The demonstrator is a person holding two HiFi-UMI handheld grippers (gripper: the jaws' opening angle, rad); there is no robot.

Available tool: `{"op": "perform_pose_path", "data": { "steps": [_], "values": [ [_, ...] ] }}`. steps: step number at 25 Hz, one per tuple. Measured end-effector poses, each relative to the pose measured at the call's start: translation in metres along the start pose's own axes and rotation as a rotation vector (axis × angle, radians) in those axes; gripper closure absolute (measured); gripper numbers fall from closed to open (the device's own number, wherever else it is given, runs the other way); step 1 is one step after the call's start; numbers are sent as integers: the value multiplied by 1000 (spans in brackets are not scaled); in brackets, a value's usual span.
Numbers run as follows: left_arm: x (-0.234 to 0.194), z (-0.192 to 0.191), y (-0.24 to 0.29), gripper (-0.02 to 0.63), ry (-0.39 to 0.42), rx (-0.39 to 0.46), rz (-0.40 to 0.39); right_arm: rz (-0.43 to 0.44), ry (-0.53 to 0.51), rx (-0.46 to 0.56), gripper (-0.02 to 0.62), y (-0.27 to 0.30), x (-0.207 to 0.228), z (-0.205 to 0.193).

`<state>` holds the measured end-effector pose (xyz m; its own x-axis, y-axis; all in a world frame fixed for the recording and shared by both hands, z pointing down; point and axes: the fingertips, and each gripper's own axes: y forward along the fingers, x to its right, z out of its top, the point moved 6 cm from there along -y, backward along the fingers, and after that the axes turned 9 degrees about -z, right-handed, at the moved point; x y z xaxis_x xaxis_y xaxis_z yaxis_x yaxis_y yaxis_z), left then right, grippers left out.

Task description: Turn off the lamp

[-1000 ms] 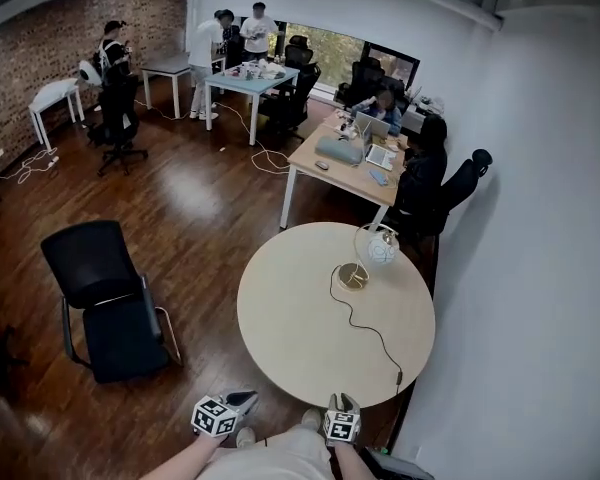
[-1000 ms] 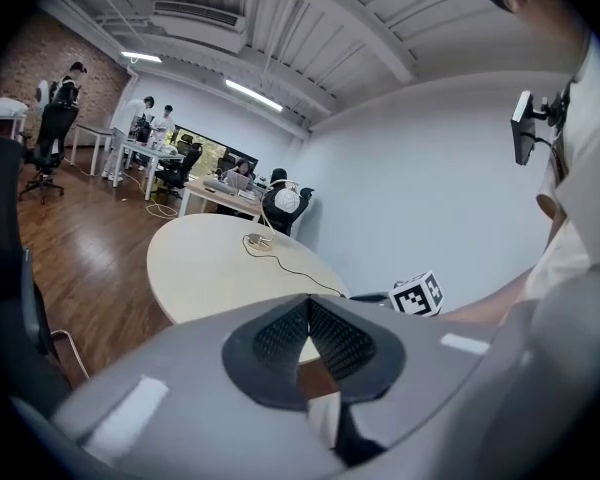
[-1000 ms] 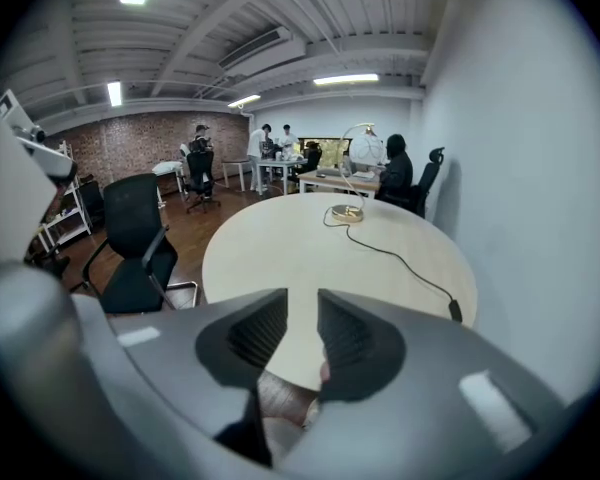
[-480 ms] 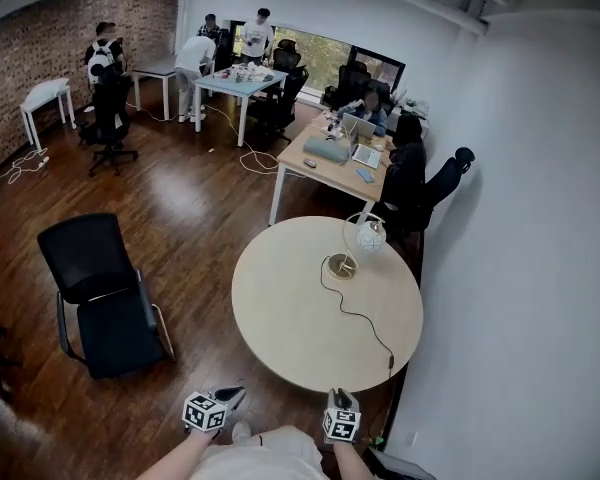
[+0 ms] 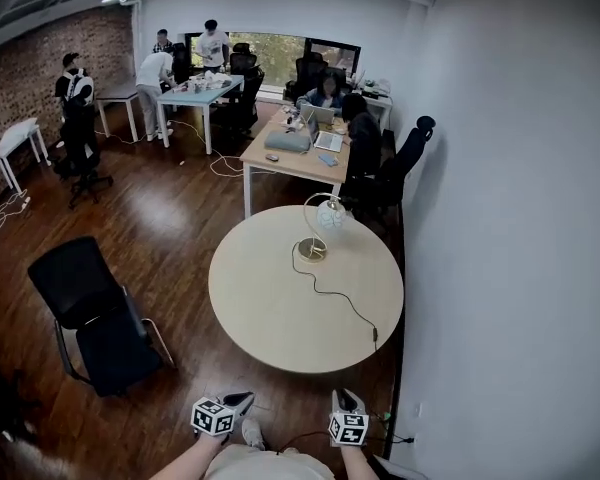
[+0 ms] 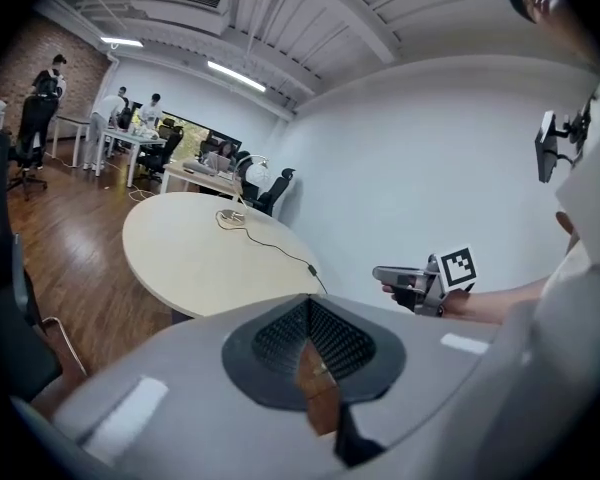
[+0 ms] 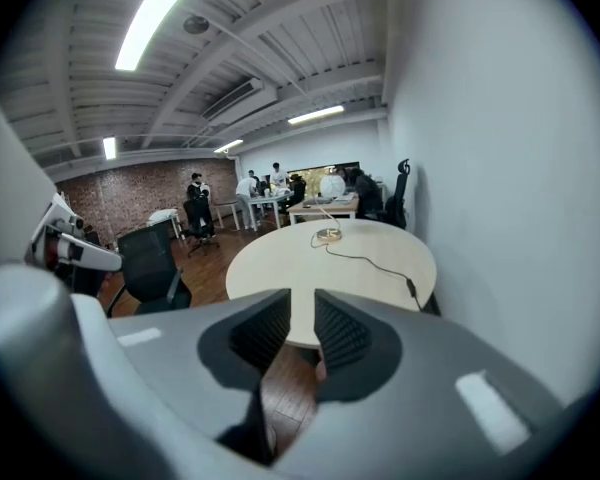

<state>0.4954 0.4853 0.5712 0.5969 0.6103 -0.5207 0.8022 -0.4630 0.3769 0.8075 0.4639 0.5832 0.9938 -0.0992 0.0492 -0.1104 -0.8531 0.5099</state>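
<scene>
The lamp (image 5: 329,214) has a white globe on a curved brass arm and a round brass base. It stands at the far side of the round beige table (image 5: 270,308). Its black cord runs toward me to an inline switch (image 5: 374,335) near the table's right edge. Both grippers hang short of the table's near edge, far from the lamp. My left gripper (image 5: 227,412) has its pads together and holds nothing. My right gripper (image 5: 347,420) has its jaws closing, with a narrow gap and nothing between them. In the right gripper view the lamp (image 7: 331,187) and switch (image 7: 412,288) lie ahead.
A black office chair (image 5: 90,313) stands left of the table. A white wall (image 5: 510,218) runs close along the table's right side. Behind the table is a wooden desk (image 5: 290,160) with seated people and a black chair (image 5: 405,158). More desks and people are at the back.
The table and lamp have shifted left and slightly up in the head view as the person moved. Both grippers stay low at the picture's bottom edge, short of the table.
</scene>
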Motion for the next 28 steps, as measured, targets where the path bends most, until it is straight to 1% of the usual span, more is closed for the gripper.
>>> {"op": "perform_pose_path", "data": {
  "steps": [3, 6, 9, 12, 14, 18, 21, 23, 25, 28],
  "values": [
    [30, -4, 11, 601, 9, -17, -26, -1, 57, -18, 522, -32, 17, -14],
    [45, -21, 20, 601, 2, -26, -33, 1, 68, -35, 520, -43, 30, -37],
    [49, -44, 33, 601, 3, -47, -38, -6, 82, -32, 522, -39, 44, -55],
    [41, -68, 46, 601, -2, -65, -40, -13, 90, -12, 522, -29, 53, -64],
    [44, -73, 47, 601, -3, -69, -35, -11, 90, 2, 522, -34, 57, -62],
    [75, -59, 33, 601, 7, -63, -11, 2, 92, 25, 522, -67, 65, -40],
    [99, -57, 21, 601, 27, -60, 2, -10, 132, 8, 522, -92, 76, -45],
    [99, -53, 20, 601, 47, -38, 8, -33, 152, 14, 522, -92, 84, -42],
    [96, -43, 20, 601, 64, -15, 10, -50, 158, 24, 523, -89, 88, -26],
    [94, -41, 19, 601, 49, 2, 13, -47, 145, -13, 526, -79, 88, -18]
  ]
}}
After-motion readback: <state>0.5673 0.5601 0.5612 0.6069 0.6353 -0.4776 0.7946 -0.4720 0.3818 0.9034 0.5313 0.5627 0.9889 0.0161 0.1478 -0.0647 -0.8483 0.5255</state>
